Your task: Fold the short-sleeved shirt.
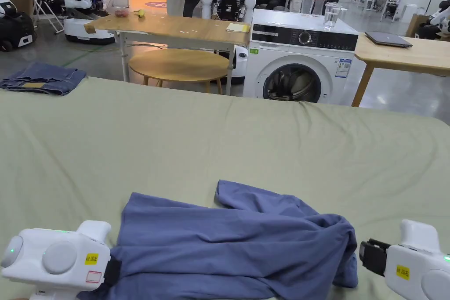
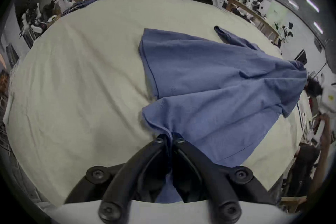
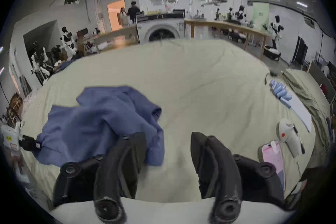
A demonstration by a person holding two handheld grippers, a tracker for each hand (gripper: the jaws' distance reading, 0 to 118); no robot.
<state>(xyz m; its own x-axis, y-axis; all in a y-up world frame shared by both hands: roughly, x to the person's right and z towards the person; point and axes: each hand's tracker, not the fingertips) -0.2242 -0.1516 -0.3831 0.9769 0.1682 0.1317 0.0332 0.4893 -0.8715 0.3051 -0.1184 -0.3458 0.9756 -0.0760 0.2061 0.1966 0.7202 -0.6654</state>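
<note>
A blue short-sleeved shirt (image 1: pixel 237 243) lies crumpled on the pale green sheet (image 1: pixel 219 138) near the front edge. In the left gripper view my left gripper (image 2: pixel 170 139) is shut on a bunched edge of the shirt (image 2: pixel 218 86), cloth running down between the jaws. In the head view its white body (image 1: pixel 57 259) sits at the shirt's left end. My right gripper (image 3: pixel 168 144) stands open just right of the shirt (image 3: pixel 101 122), its jaws wide apart over bare sheet; its black tip (image 1: pixel 373 257) is close to the shirt's right end.
Folded dark blue denim (image 1: pixel 41 79) lies at the sheet's far left corner. At the right edge lie a phone (image 3: pixel 272 157), a white handheld device (image 3: pixel 289 135) and a light blue item (image 3: pixel 280 91). A washing machine (image 1: pixel 299 61), wooden tables and seated people stand beyond.
</note>
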